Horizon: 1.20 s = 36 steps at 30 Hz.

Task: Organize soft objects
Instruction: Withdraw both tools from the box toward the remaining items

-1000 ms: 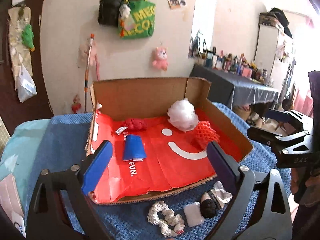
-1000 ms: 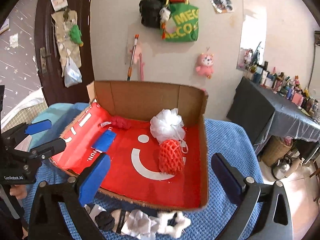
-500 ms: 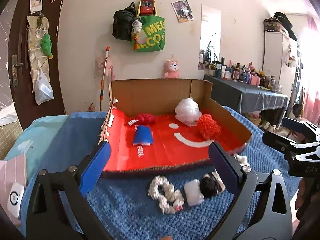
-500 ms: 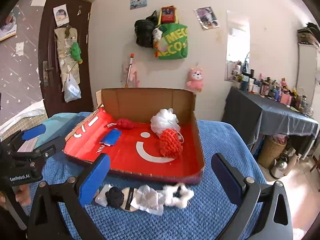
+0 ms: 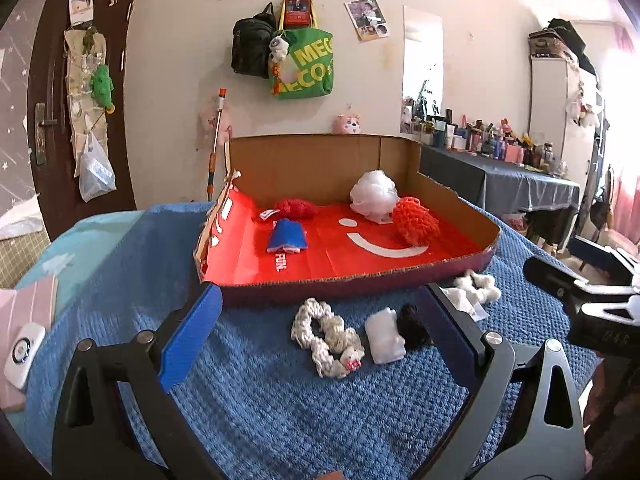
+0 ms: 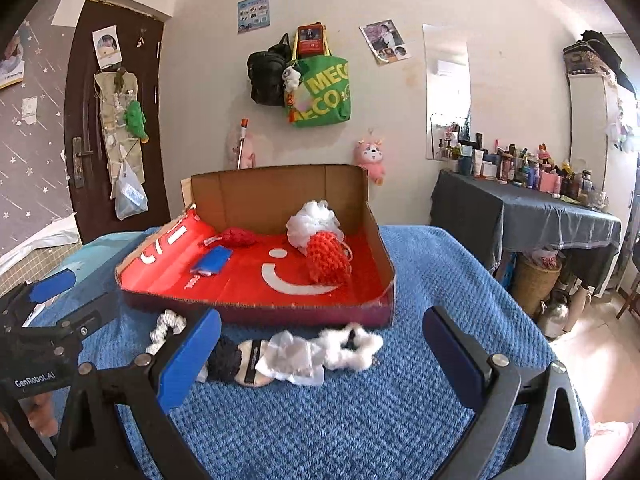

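An open cardboard box [image 5: 452, 204] [image 6: 380, 248] with a red liner holds a white mesh puff [image 5: 374, 197] [image 6: 314, 222], an orange knit ball [image 5: 416, 226] [image 6: 328, 260], a dark red knit piece [image 5: 295, 209] [image 6: 238, 237] and a blue folded cloth [image 5: 287, 236] [image 6: 212, 259]. In front of it on the blue blanket lie a cream rope scrunchie [image 5: 326, 338] [image 6: 166, 328], a white pad [image 5: 385, 340], a black pom [image 5: 412, 326] [image 6: 225, 358], a clear-wrapped item [image 6: 292, 360] and a white fluffy piece [image 5: 478, 286] [image 6: 352, 346]. My left gripper [image 5: 320, 336] and right gripper [image 6: 320, 344] are open and empty, above the loose items.
The blue blanket [image 5: 260, 400] [image 6: 440, 272] covers the surface. A pink-striped pouch with a white device [image 5: 24, 332] lies at the left edge. A dark-clothed table with bottles [image 6: 528, 208] stands to the right. Bags hang on the wall [image 5: 304, 64].
Both grippers have pulled back and lowered from over the box; the loose items in front of the box now sit between the fingers. Both stay open.
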Tool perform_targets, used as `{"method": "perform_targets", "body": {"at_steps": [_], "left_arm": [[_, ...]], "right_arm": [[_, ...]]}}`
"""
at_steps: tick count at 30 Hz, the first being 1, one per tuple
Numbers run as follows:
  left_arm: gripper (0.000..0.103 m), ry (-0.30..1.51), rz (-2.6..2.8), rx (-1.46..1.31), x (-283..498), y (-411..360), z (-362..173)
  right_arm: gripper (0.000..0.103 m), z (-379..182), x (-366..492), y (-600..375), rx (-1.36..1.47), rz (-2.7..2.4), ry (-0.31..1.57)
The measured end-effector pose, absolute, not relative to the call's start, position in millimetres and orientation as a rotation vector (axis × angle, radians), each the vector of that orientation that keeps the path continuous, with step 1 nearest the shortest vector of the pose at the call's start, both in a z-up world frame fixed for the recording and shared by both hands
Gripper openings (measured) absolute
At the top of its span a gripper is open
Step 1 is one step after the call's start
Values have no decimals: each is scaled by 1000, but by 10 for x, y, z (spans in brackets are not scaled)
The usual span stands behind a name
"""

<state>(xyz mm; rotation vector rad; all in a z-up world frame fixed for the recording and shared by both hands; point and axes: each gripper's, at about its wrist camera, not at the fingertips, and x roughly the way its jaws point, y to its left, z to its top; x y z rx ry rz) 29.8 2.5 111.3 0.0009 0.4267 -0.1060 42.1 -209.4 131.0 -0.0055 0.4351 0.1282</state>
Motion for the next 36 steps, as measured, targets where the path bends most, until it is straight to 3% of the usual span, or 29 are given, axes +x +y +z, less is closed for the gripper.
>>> {"method": "perform_targets", "body": {"at_steps": [18,36], "left_arm": [[100,540,-92,-25,331,24,719],[100,693,-86,-35,748,60,653]], "right_arm": [[103,823,419,-2082,-14,106,543],[103,804,774,-2261,14,73,657]]}}
